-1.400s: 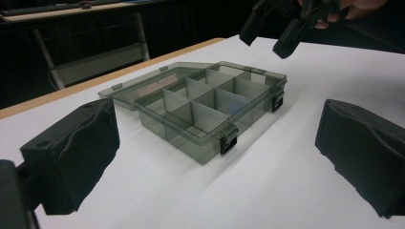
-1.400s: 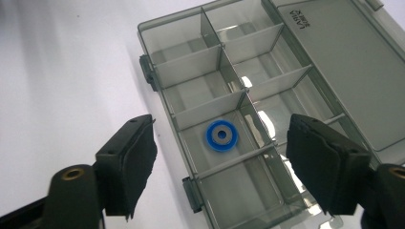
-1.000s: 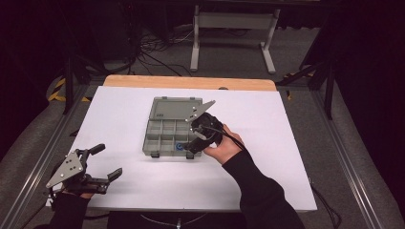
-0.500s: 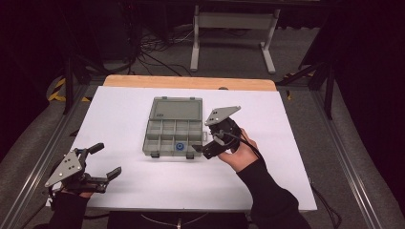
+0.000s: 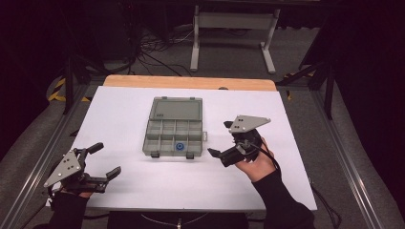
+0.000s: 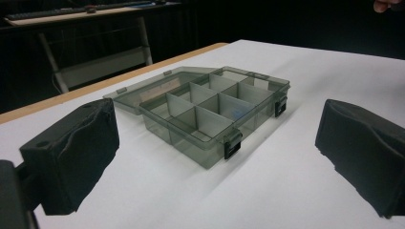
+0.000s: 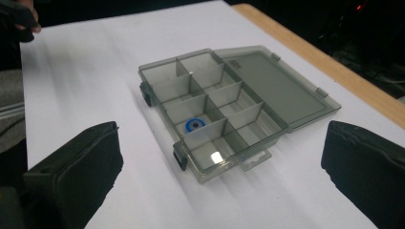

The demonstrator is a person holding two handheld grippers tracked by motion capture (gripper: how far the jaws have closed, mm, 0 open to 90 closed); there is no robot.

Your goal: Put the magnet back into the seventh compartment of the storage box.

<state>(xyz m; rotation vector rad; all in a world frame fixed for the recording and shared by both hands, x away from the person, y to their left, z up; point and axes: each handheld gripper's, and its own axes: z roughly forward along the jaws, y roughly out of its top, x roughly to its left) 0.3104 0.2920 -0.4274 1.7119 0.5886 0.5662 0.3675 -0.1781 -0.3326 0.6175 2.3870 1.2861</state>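
We see a grey plastic box (image 5: 173,127) lying open in the middle of the white table (image 5: 119,114), its lid (image 5: 176,109) folded flat on the far side. The tray is split by thin walls into small compartments, and a little blue ring (image 5: 180,146) sits in one of the compartments of the near row, the third from the left as the high view shows it. In the right gripper view the blue ring (image 7: 195,124) lies ahead of our fingers, between them and a little left of centre, with the box (image 7: 224,109) wholly beyond the fingertips and touching neither pad.

Our right gripper (image 5: 220,141) hangs just beside the box's right edge, pointing toward it, clear of the plastic. Its jaws have just been opening and now stand wide, with nothing between them but bare table.

Our left gripper (image 5: 106,160) is well apart from the box, near the table's front left corner. Its jaws are also spread wide and hold nothing. In the left gripper view the box (image 6: 210,112) sits ahead between the two black pads, far past their tips, with its two dark latches (image 6: 232,144) facing us.
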